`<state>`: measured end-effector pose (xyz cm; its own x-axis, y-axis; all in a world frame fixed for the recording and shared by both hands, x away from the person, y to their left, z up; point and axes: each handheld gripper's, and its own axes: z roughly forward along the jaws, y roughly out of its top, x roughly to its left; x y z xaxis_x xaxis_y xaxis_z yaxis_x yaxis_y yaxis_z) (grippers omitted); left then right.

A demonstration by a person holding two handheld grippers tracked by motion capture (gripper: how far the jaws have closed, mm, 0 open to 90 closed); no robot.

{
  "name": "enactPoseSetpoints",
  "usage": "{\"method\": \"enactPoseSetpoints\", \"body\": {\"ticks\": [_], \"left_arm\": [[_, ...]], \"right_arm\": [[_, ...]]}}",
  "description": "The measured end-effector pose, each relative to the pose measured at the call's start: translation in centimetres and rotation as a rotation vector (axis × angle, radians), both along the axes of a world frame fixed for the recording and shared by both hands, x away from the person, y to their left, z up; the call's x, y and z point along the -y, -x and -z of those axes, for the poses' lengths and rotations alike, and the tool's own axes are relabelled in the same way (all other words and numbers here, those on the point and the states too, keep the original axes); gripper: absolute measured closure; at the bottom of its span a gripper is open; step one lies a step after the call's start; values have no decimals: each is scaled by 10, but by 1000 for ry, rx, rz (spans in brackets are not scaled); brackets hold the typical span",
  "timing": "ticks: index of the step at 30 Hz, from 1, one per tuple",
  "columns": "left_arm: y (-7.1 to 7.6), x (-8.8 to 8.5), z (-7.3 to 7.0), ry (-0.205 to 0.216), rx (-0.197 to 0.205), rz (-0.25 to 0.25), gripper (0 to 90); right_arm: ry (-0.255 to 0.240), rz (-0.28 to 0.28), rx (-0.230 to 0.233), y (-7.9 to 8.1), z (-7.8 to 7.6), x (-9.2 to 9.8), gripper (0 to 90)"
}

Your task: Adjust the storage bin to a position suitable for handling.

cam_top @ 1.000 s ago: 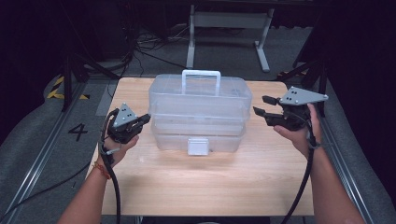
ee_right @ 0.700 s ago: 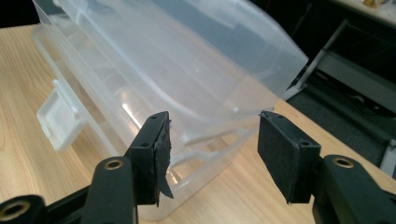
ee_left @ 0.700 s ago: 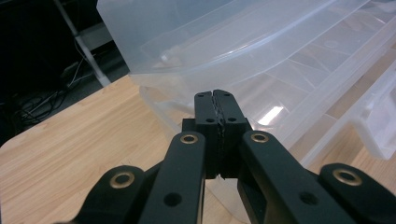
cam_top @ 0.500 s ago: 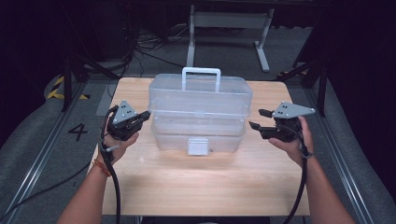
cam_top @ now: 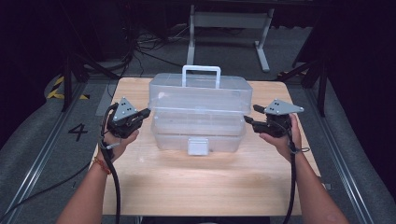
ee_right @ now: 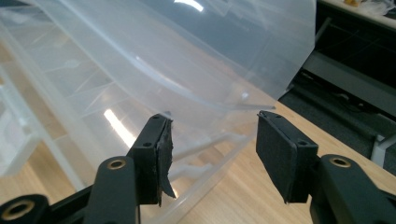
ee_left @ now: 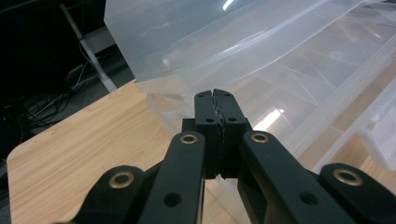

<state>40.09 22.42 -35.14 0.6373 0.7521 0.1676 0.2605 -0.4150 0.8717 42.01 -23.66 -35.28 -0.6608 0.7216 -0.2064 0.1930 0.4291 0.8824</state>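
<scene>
The left claw [cam_top: 145, 112] sits at the left end of the clear plastic storage box [cam_top: 198, 112], its jaws pressed together with nothing between them; in the left gripper view the left claw's closed tips [ee_left: 215, 95] point at the box's lower left corner, just beside the wall, though whether they touch it cannot be told. The right claw [cam_top: 251, 115] is at the box's right end with its jaws spread wide, and in the right gripper view its two pads [ee_right: 162, 156] stand apart in front of the box's [ee_right: 154, 70] rounded corner, gripping nothing. The box stands in the middle of the wooden table [cam_top: 201, 186], lid down, a white carry handle [cam_top: 201, 71] upright on top and a white latch [cam_top: 197, 146] on its near face. A person's hand [cam_top: 116, 140] holds each tool, forearms coming in from the near edge.
</scene>
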Motion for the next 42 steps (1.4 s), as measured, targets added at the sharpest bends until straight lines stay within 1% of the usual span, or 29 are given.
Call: {"method": "enactPoseSetpoints", "body": {"ticks": [3,7,9,13,17,18,20,21,23,25,26,29,31,33,36,37,39,42], "left_arm": [[0,0,0,-1,0,1,895],[-1,-1,1,6,6,2,895],[-1,0,1,8,8,3,892],[0,0,1,32,15,3,875],[1,-5,2,43,22,-8,862],[2,-6,4,54,16,-10,859],[3,-8,7,53,15,-11,852],[3,-9,10,53,8,-9,850],[4,-9,16,46,2,-5,840],[5,-7,24,27,-3,0,837],[5,-7,24,27,-3,0,836],[7,-5,32,10,-15,8,833],[7,-5,36,7,-22,14,829],[7,-4,39,22,-27,21,822],[8,-2,43,35,-30,42,819],[8,0,44,32,-28,44,819],[8,2,45,31,-37,50,817],[8,4,45,33,-29,46,818]], "right_arm": [[-23,7,12,-2,0,-1,482],[-26,14,23,-4,0,-3,488],[-30,17,31,-4,0,-4,507],[-38,24,59,-3,-2,-6,523],[-47,32,78,-4,-3,-7,543],[-48,35,83,-4,-4,-7,546],[-56,39,87,-5,-5,-7,548],[-58,42,90,-5,-6,-7,548],[-68,46,90,-7,-8,-7,549],[-68,47,95,-9,-9,-7,550],[-68,47,95,-9,-9,-7,550],[-70,55,94,-12,-10,-9,550],[-72,65,94,-13,-11,-11,552],[-81,71,93,-15,-13,-11,556],[-78,75,97,-17,-17,-11,558],[-71,81,105,-18,-18,-12,558],[-78,79,98,-20,-20,-12,557],[-75,84,103,-23,-24,-12,557]]}}
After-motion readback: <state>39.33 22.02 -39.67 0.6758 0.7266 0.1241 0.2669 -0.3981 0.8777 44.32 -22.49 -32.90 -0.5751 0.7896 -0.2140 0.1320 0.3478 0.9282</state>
